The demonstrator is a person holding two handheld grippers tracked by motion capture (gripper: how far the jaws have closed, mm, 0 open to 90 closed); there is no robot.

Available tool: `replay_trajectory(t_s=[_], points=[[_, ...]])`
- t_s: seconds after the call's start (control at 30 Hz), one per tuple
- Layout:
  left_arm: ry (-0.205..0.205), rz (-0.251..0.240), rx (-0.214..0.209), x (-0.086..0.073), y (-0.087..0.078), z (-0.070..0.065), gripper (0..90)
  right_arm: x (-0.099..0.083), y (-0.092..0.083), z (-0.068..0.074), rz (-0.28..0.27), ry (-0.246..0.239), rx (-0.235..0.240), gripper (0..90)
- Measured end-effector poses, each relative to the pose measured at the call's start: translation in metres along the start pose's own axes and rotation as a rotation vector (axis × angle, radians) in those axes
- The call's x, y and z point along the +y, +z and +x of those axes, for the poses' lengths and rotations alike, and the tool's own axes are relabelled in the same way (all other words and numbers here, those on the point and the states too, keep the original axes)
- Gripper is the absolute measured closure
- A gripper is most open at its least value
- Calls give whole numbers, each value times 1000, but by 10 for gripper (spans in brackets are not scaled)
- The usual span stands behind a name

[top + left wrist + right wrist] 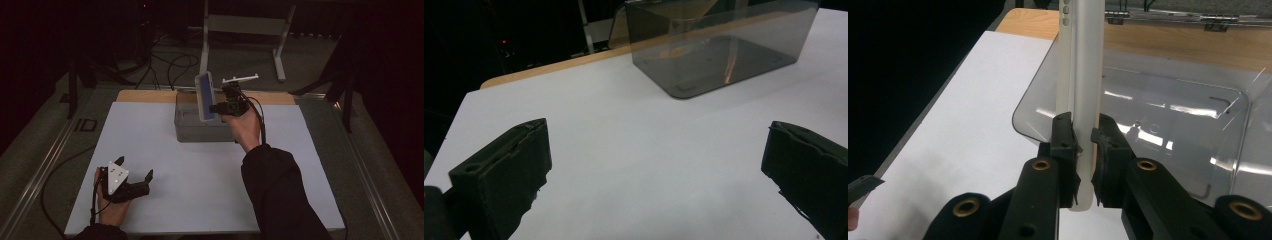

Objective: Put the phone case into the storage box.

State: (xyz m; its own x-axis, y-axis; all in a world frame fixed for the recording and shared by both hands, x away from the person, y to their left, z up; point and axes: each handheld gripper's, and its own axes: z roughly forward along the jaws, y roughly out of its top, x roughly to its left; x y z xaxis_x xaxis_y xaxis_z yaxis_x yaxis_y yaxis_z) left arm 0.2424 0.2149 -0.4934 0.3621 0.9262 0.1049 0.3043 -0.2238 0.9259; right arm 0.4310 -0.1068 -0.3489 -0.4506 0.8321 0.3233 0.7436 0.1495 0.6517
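White table, right tool clamping phone above bin

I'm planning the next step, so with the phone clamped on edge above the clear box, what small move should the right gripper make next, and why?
Probably lower it straight down into the box. The right gripper is shut on the phone, which stands upright over the open grey-tinted box, and the box floor looks bare. The left gripper rests open on the white table, well apart, so nothing seems in the way.
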Motion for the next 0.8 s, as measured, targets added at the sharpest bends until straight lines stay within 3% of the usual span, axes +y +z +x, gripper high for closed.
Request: replay_trajectory(t_s=[0.8], points=[[-2,-9,1,0,-1,0,9,9,8,-23,21,55,-97,818]])
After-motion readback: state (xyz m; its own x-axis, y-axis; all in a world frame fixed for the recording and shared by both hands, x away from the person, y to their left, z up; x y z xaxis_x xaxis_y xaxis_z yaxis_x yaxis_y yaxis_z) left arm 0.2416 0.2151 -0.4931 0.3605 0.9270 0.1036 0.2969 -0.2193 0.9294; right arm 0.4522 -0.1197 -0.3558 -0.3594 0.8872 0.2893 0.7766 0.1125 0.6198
